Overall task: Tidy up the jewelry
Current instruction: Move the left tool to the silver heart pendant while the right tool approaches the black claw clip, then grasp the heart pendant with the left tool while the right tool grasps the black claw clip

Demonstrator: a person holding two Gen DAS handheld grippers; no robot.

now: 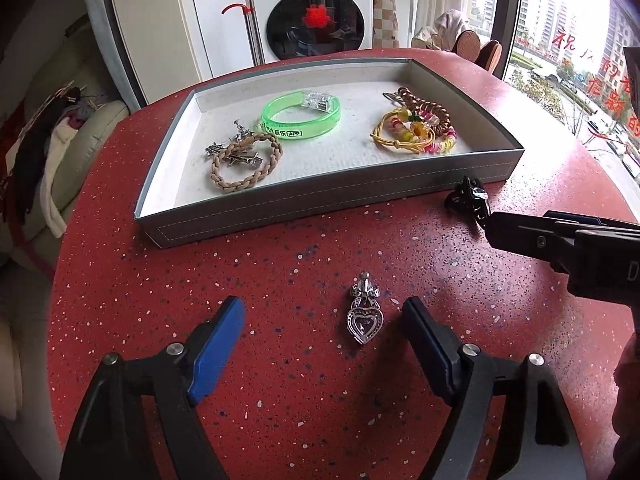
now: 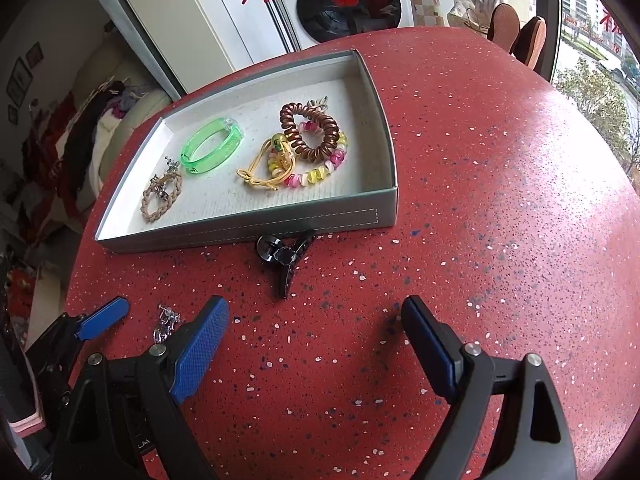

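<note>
Red speckled table, left gripper wide, straddling heart pendant for pickup toward tray (right gripper wide, empty, facing black clip).

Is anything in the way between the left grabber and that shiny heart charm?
No. The left gripper is open and the silver heart pendant lies on the red table right between its fingers, with nothing in between. The black hair claw lies farther off, by the tray.
</note>
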